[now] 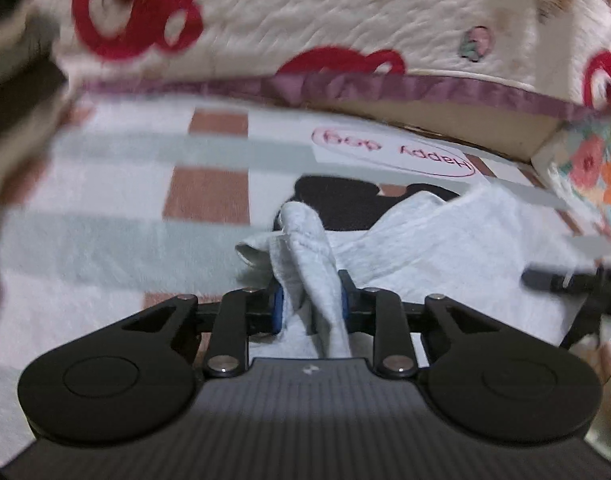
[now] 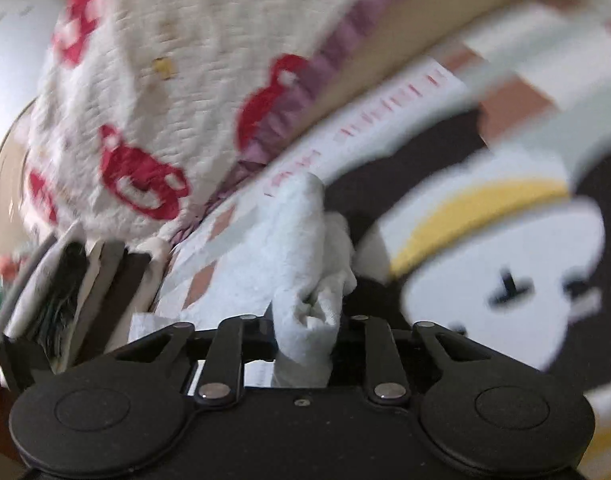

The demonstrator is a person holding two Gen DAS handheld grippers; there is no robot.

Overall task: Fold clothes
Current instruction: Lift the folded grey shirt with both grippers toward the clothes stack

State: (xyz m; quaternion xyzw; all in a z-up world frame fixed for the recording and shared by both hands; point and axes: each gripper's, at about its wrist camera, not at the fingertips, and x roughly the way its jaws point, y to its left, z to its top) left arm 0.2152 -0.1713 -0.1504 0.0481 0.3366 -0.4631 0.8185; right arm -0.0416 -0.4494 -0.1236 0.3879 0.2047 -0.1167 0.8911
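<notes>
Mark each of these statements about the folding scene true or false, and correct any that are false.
1. The left tool is shut on the white cloth. True.
2. The right tool is open and holds nothing. False: it is shut on a bunch of the white cloth.
3. The blanket under the cloth is plain blue. False: it is checked in white, pale green and reddish brown, with a black cartoon print.
4. A cream quilt with red shapes and a purple border lies beyond the cloth. True.
5. The white cloth lies flat and neatly folded. False: it is rumpled and bunched up at both tools.
</notes>
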